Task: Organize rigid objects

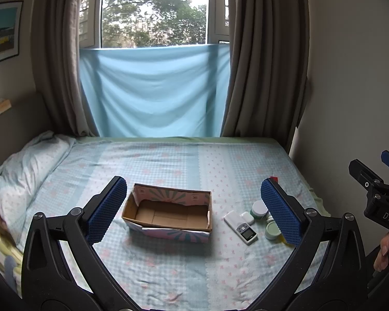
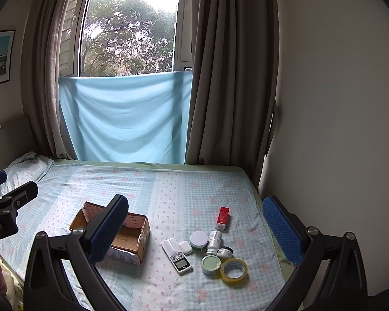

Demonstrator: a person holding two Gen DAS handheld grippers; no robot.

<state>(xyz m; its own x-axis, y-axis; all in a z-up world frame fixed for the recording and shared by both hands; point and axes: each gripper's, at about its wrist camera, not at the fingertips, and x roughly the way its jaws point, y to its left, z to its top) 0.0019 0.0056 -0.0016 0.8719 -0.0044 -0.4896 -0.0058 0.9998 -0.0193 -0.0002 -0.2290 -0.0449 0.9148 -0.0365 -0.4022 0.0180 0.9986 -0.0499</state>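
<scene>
An open cardboard box [image 1: 168,213] [image 2: 128,235] sits empty on the bed. To its right lie a white remote [image 1: 241,224] [image 2: 176,255], a small white case [image 2: 185,247], two green-lidded jars [image 2: 199,239] [image 2: 210,264], a white bottle [image 2: 214,241], a small dark jar [image 2: 225,252], a tape roll [image 2: 234,270] and a red box [image 2: 223,217]. My left gripper [image 1: 194,210] is open and empty, held above the box. My right gripper [image 2: 197,233] is open and empty, above the group of objects.
The bed [image 1: 194,160] has a checked blue sheet. A pillow [image 1: 26,171] lies at the left. A blue cloth [image 1: 153,90] and brown curtains hang at the window behind. A wall [image 2: 337,103] borders the bed's right side.
</scene>
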